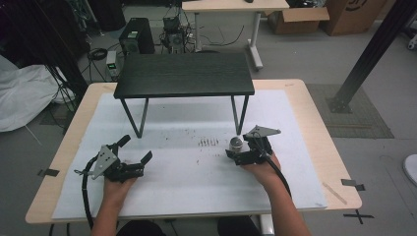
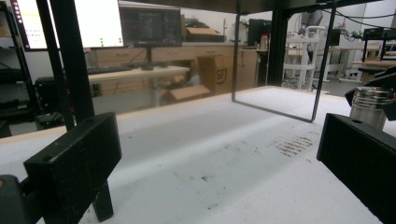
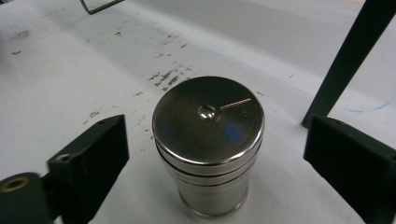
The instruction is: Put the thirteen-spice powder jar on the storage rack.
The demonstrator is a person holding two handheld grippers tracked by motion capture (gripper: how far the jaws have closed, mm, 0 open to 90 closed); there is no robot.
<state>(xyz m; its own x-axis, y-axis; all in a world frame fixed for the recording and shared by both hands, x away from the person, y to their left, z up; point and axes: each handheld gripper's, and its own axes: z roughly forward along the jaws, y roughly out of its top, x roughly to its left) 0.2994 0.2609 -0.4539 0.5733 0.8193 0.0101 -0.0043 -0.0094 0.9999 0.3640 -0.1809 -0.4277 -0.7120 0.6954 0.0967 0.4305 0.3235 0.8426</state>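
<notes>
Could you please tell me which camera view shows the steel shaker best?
The right gripper view: the cylindrical shiny steel shaker stands upright, close and central. The left gripper view shows its top, half hidden; the high view shows it small.

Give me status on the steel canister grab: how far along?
Done: the right gripper has its open fingers either side of the steel canister, which stands upright on the white mat near the black stand.
In hand: the approach only; gaps show on both sides, no contact yet.
Left: close, lift, place. The left gripper waits open over bare mat.
</notes>
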